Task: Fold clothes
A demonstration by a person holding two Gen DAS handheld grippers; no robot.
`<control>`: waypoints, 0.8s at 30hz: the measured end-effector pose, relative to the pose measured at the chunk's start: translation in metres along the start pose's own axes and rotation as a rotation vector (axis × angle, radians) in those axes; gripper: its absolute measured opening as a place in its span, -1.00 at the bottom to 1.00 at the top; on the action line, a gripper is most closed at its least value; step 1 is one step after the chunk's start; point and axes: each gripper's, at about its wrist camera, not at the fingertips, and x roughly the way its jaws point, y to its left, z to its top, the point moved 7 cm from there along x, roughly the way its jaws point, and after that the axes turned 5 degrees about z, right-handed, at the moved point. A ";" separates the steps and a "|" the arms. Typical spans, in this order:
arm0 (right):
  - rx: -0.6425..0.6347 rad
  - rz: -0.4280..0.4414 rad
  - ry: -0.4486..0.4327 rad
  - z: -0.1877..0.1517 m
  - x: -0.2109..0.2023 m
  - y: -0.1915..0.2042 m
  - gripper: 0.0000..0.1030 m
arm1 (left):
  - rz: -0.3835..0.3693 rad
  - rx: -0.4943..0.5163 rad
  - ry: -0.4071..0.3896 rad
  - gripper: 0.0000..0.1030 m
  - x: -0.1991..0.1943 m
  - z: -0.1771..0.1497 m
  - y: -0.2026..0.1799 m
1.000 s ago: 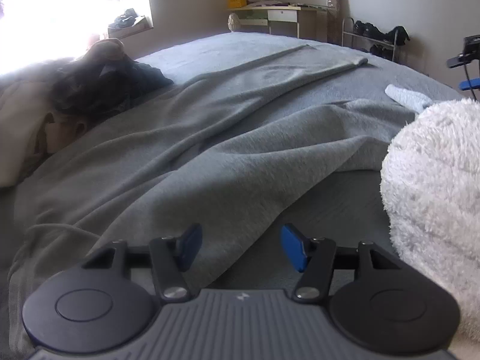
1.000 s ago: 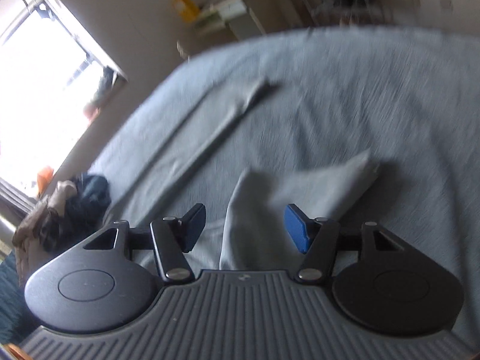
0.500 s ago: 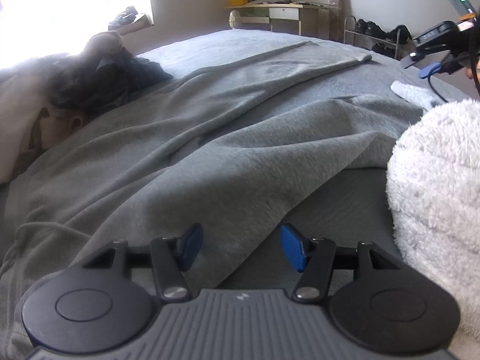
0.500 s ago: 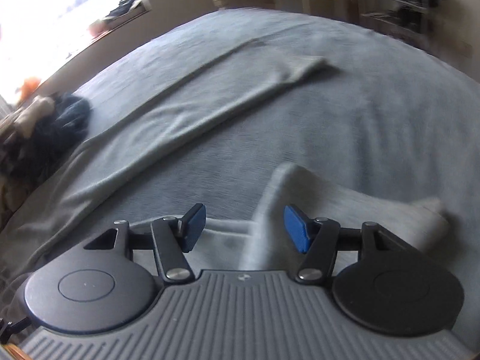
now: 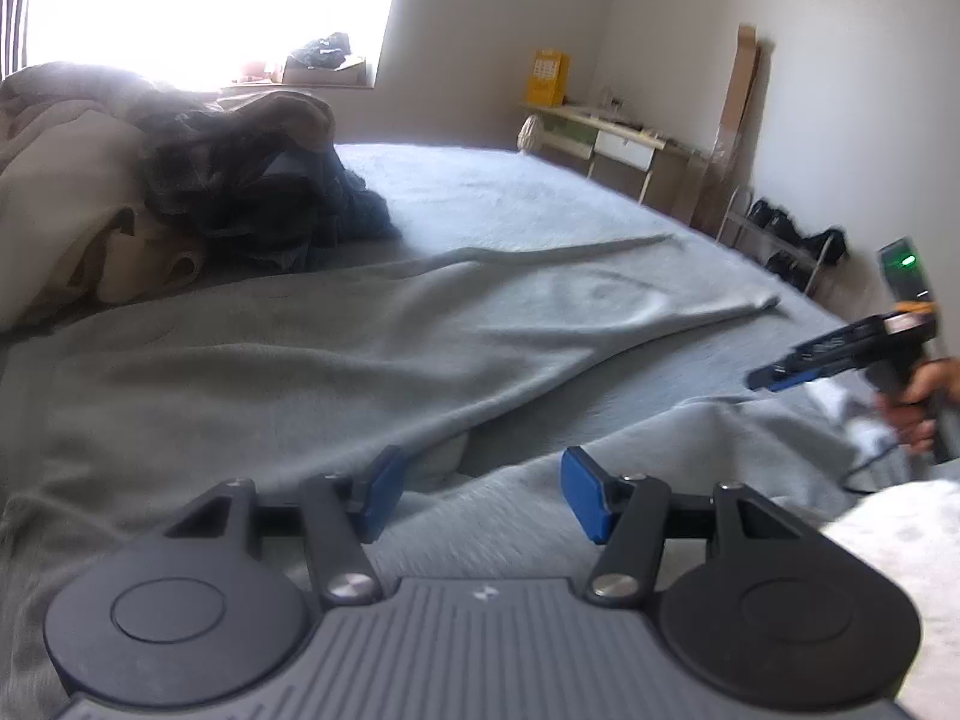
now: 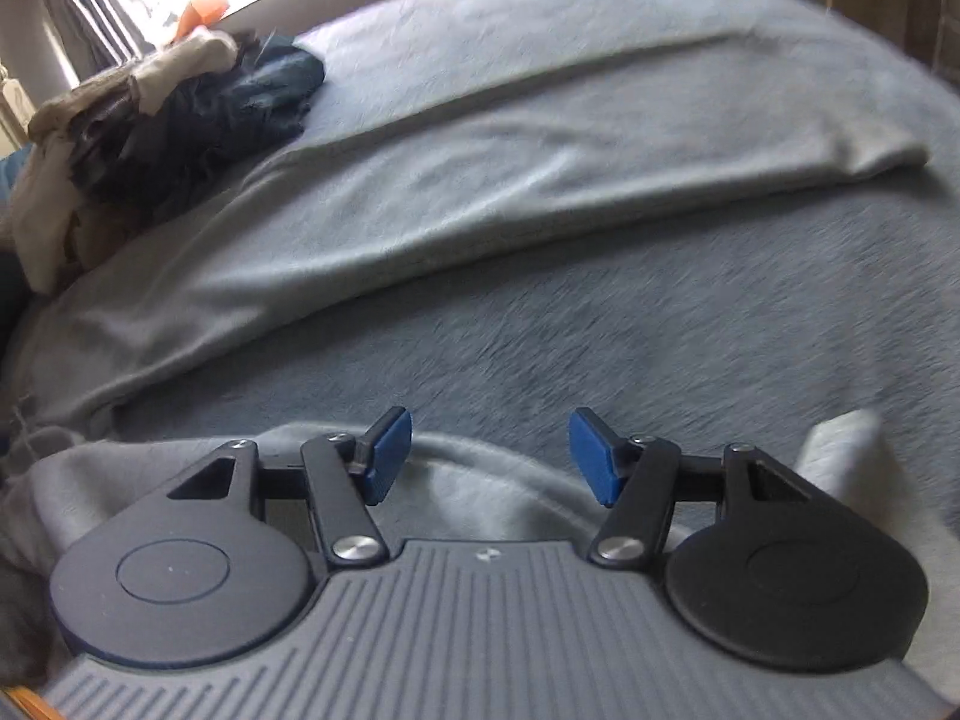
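Two grippers were in your hands above one wide bed [image 5: 540,192] under a blue-grey cover; it filled both views and carried everything else; across it lay the grey garment [image 5: 288,360], the largest item of clothing, spread from the near left edge out toward the far right, where one long narrow part ended in a cuff [image 5: 762,303]; in the right wrist view that same long part ran diagonally across the cover to its end at the right, and a second fold of the garment lay bunched directly under your right gripper, with a pale end poking up at the right; behind the garment, at the head of the bed by the bright window, sat a pile of clothes [image 5: 180,180], beige and dark pieces heaped together, touching the garment's far edge; at the lower right of the left wrist view a white fluffy sleeve [image 5: 900,540] showed; your left gripper [image 5: 477,495] hung low over the garment's near fold with its blue pads apart and nothing pinched between them; your right gripper [image 6: 489,456], also seen from the left camera in your hand [image 5: 915,402] at the right edge, likewise stood released, its pads spread over the bunched fold without pressing it.
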 end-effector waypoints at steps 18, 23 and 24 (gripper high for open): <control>-0.163 0.154 0.141 0.000 -0.041 0.054 0.10 | -0.239 -0.061 0.174 0.10 0.019 -0.075 -0.017; -0.135 0.184 0.110 0.024 0.002 0.092 0.11 | -0.245 -0.044 0.184 0.10 0.015 -0.079 -0.019; -0.140 0.170 0.125 0.024 0.016 0.098 0.11 | -0.246 -0.038 0.185 0.10 0.014 -0.080 -0.020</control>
